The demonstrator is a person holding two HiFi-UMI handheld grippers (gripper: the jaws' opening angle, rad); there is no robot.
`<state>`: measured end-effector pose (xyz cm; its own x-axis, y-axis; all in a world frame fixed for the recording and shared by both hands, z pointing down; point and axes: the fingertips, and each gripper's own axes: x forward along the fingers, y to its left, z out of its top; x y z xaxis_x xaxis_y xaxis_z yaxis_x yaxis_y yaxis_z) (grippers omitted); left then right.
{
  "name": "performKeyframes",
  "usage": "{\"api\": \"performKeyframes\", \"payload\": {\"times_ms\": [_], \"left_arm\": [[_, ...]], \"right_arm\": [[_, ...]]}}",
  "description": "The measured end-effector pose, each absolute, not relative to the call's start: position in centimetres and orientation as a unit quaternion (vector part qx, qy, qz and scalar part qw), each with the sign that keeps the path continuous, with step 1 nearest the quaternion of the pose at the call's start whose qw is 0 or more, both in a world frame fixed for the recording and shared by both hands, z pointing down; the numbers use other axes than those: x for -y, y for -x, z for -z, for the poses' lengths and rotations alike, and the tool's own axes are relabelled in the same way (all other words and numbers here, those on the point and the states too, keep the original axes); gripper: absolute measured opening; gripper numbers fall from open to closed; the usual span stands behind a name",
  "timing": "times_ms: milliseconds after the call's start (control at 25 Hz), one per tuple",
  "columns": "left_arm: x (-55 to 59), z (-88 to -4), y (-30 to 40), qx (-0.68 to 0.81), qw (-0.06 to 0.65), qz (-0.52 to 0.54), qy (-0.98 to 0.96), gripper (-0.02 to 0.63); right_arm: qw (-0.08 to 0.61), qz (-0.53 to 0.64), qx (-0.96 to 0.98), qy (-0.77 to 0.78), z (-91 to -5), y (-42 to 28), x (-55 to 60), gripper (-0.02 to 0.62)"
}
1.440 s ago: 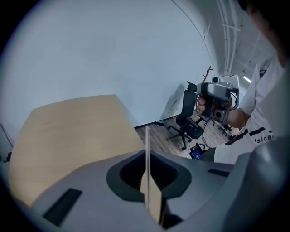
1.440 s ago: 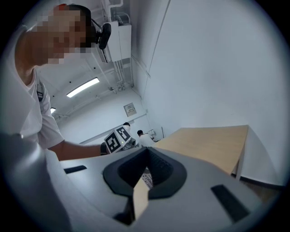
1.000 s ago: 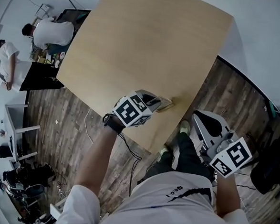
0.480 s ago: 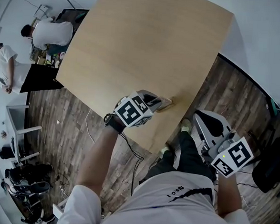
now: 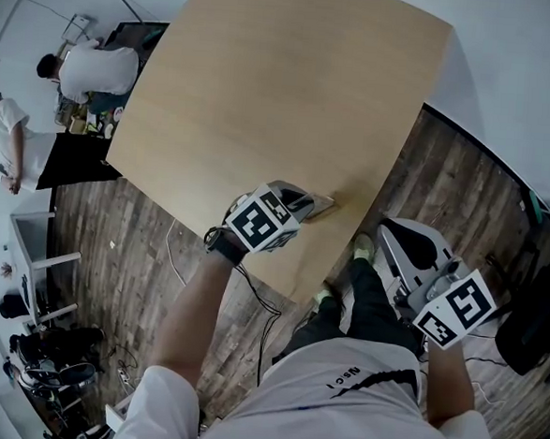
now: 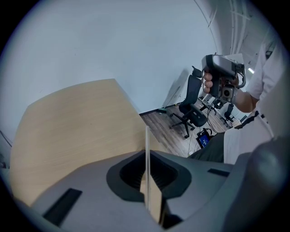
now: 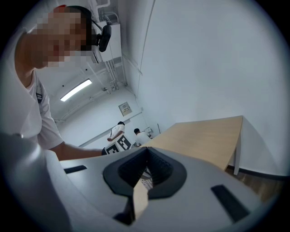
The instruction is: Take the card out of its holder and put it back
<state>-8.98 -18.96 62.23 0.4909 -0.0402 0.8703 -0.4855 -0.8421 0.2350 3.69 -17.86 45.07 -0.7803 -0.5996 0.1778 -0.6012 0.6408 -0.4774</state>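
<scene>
My left gripper (image 5: 317,206) rests at the near edge of the wooden table (image 5: 265,91), its marker cube toward me. It is shut on a thin pale card (image 6: 147,149), which stands edge-on between the jaws in the left gripper view (image 6: 147,170). From the head view the card (image 5: 325,203) is a small pale flat piece at the jaw tips. I cannot make out a separate holder. My right gripper (image 5: 397,243) hangs off the table above the floor beside my leg. Its jaws (image 7: 144,154) are shut with nothing between them.
Wood-plank floor surrounds the table, with cables (image 5: 251,292) below its near edge. Two people stand by a dark desk (image 5: 83,149) far left. An office chair (image 6: 190,113) stands on the floor to the right. A white wall lies beyond the table.
</scene>
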Motion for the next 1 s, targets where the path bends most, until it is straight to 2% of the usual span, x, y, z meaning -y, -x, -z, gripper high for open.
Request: {"api": "performKeyframes", "payload": {"times_ms": [720,1000], "left_arm": [[18.7,-65.3,8.0,0.153,0.236,-0.484,-0.829,0.028],[19.8,-63.4,7.8,0.18,0.228,-0.459,-0.84,0.028]], "right_arm": [[0.012,-0.276,0.901,-0.335,-46.6,-4.4,17.6,0.014],[0.013,-0.27,0.906,-0.325,-46.5,-4.0,17.7,0.014]]}}
